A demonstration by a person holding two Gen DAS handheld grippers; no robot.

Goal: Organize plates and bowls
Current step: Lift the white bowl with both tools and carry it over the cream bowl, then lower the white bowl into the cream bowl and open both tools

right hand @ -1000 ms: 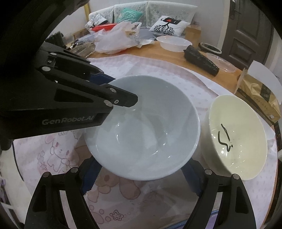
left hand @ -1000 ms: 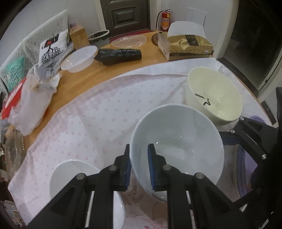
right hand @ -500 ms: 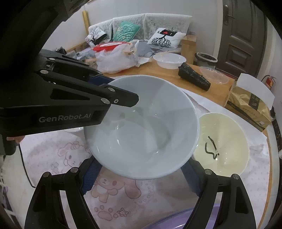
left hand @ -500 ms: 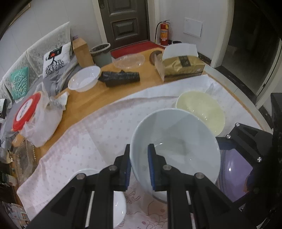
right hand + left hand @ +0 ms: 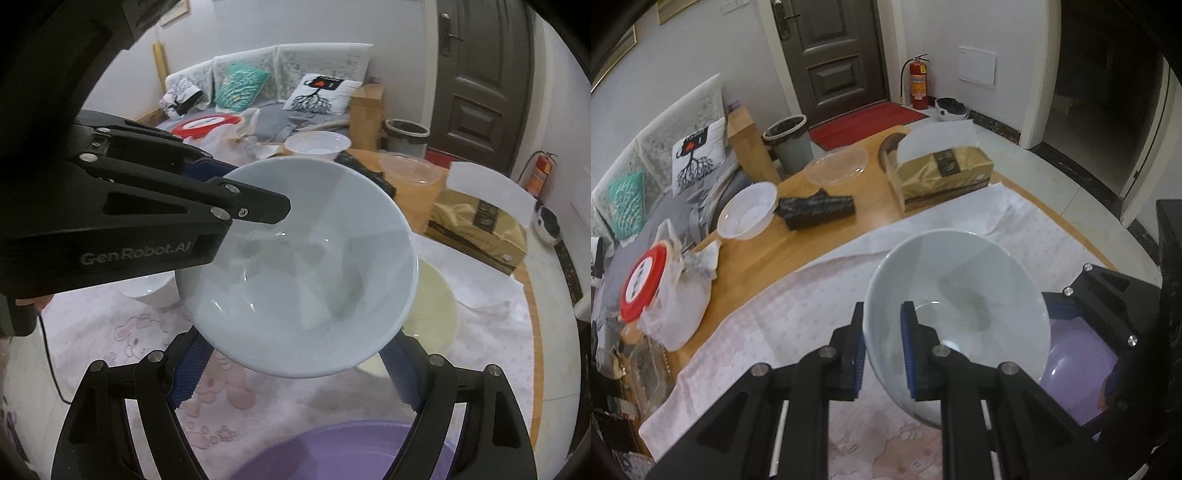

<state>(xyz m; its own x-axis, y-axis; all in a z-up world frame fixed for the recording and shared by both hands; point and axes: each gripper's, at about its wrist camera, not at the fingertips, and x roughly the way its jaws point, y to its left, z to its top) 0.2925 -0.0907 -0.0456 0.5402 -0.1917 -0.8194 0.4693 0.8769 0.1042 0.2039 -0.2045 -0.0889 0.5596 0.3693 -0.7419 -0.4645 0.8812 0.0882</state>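
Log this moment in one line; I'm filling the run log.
left gripper: shut on white bowl rim | right gripper: jaws wide around bowl's base | bowl: tilted, above pink cloth

Left hand-held gripper [image 5: 255,206], side of its black body, left of the right wrist frame: "GenRobot.AI" in grey letters.
Gold box [image 5: 943,173], upper middle of the left wrist frame: dark label, print too small to read.
Red lid [image 5: 642,282], left edge: white markings, unreadable.
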